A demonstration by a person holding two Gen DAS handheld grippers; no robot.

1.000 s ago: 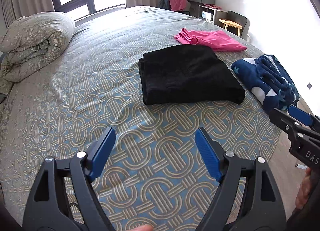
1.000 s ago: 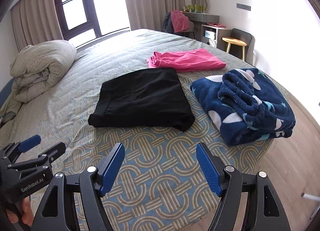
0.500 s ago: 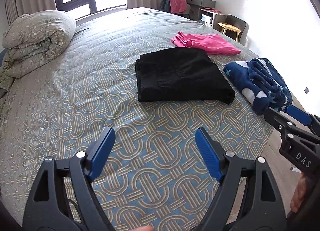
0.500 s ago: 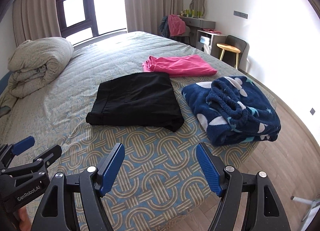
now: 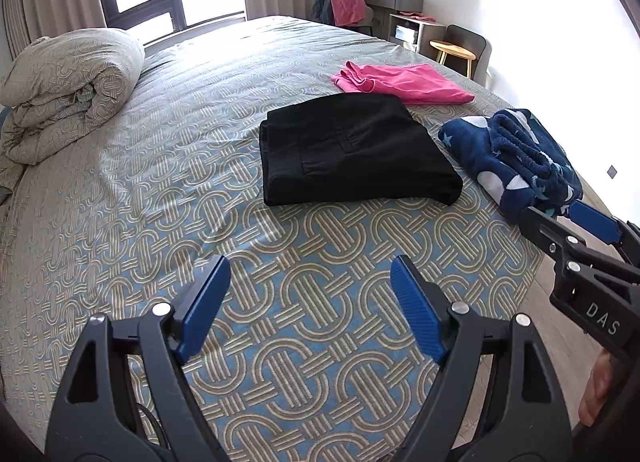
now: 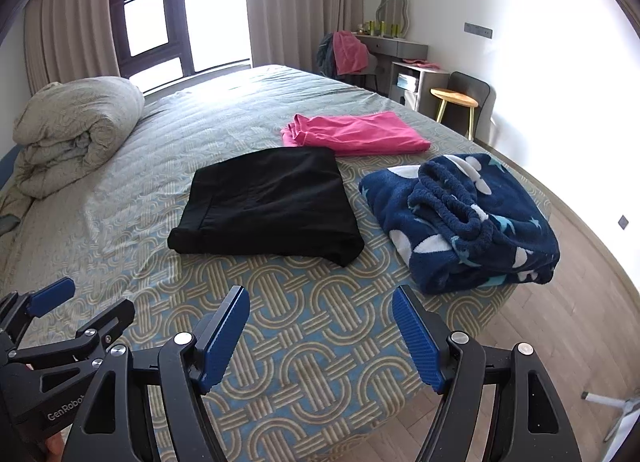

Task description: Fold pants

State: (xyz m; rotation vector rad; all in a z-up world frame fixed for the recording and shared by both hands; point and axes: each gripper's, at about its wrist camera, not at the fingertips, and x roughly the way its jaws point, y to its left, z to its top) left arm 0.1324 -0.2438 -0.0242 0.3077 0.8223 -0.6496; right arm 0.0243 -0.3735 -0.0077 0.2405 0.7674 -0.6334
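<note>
Folded black pants (image 5: 352, 150) (image 6: 268, 206) lie flat in a neat rectangle on the patterned bedspread (image 5: 280, 322). My left gripper (image 5: 310, 266) hovers open over the bed's near edge, well short of the pants, with nothing between its blue pads. My right gripper (image 6: 320, 294) is also open and empty, above the bed's edge. Each gripper shows at the side of the other's view: the right gripper (image 5: 550, 212) at the right, the left gripper (image 6: 98, 298) at the lower left.
A folded pink garment (image 6: 356, 132) lies behind the pants. A navy fleece garment (image 6: 464, 218) with white and teal shapes lies folded to their right, near the bed's edge. A rolled duvet (image 5: 68, 90) sits at the far left. Wooden floor (image 6: 560, 342), a stool and a desk lie to the right.
Both views have drawn back slightly from the bed. The clothes have not moved and both grippers stay open.
</note>
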